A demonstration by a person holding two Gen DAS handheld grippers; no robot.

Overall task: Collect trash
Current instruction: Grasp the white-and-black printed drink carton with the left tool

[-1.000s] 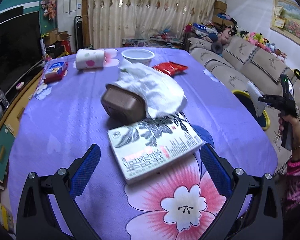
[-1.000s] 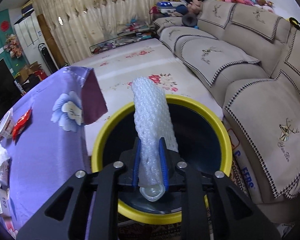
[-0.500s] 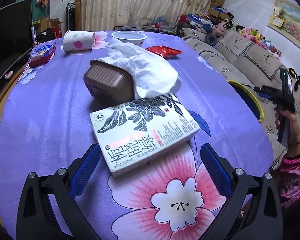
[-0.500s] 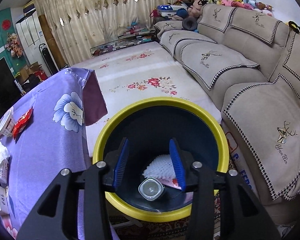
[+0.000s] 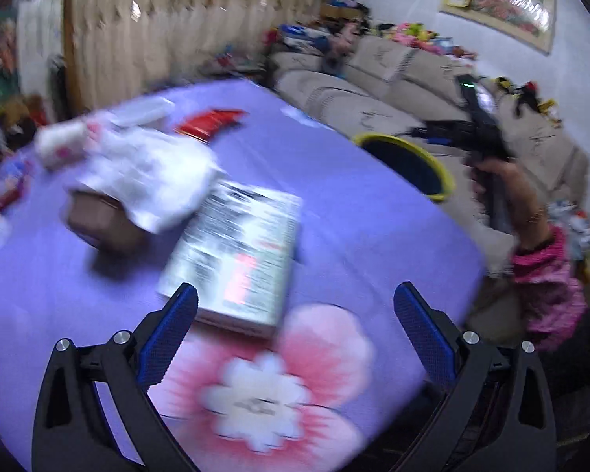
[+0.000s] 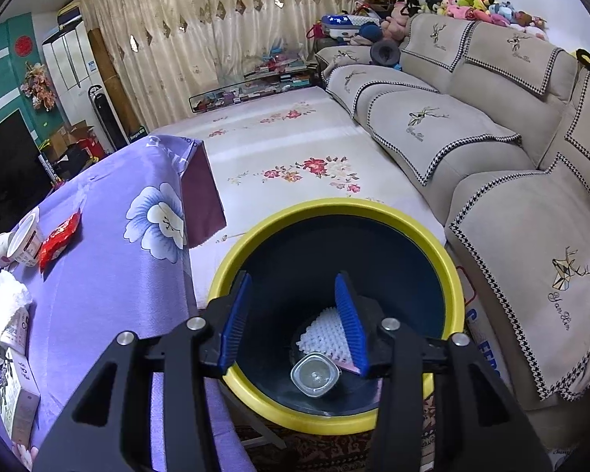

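My right gripper [image 6: 293, 287] is open and empty above the yellow-rimmed dark bin [image 6: 448, 263]. White foam netting [image 6: 326, 332] and a clear plastic container [image 6: 314, 373] lie on the bin's bottom. My left gripper [image 5: 291, 306] is open and empty over the purple flowered table [image 5: 354, 212], just before a book [image 5: 240, 259]. Beyond the book sit a brown box [image 5: 98, 224] under crumpled white tissue [image 5: 149, 173], a red snack wrapper [image 5: 212, 122] and a paper cup [image 5: 59, 141]. The left view is blurred. The bin [image 5: 409, 161] and right gripper [image 5: 417, 131] show there at right.
A beige sofa [image 6: 491, 165] runs along the right of the bin. A floral rug [image 6: 295, 149] covers the floor behind it. The table edge [image 6: 185, 236] lies left of the bin, with the red wrapper [image 6: 59, 236] and cups [image 6: 19, 244] on it.
My right gripper opened and let the foam netting drop into the bin. My left gripper swung right over the table, so the book now lies left of centre.
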